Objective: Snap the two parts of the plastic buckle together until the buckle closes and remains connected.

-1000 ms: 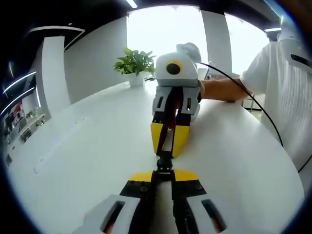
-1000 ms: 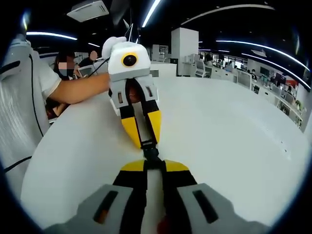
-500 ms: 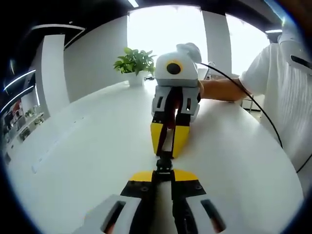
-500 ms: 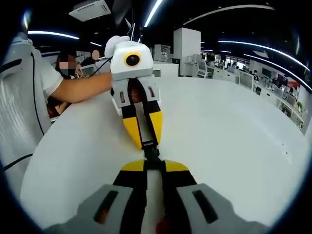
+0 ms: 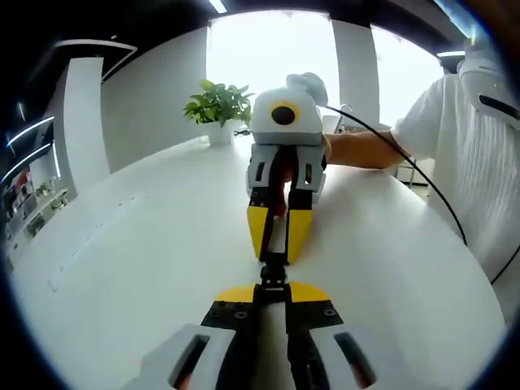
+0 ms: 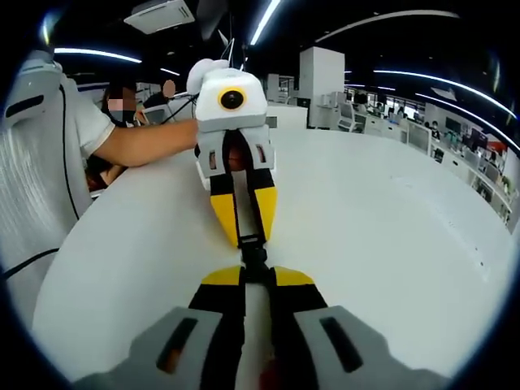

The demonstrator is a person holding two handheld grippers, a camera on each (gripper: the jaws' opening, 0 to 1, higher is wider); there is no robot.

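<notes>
White round table [image 5: 122, 260], potted plant [image 5: 215, 106] before bright window [image 5: 268, 45], perhaps office desks [image 6: 390, 126] beyond.

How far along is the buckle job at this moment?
Done: each half is gripped, the left gripper and right gripper both shut on the black buckle, meeting tip to tip over the white table. In hand: the two halves are pressed end to end between the jaws. Left: confirming the snap; whether it has latched is too small to tell, and neither gripper has let go.

black buckle [image 5: 274, 274], yellow-tipped hand-held gripper [image 5: 274, 290], white table [image 5: 146, 268], green plant [image 5: 216, 103]
</notes>
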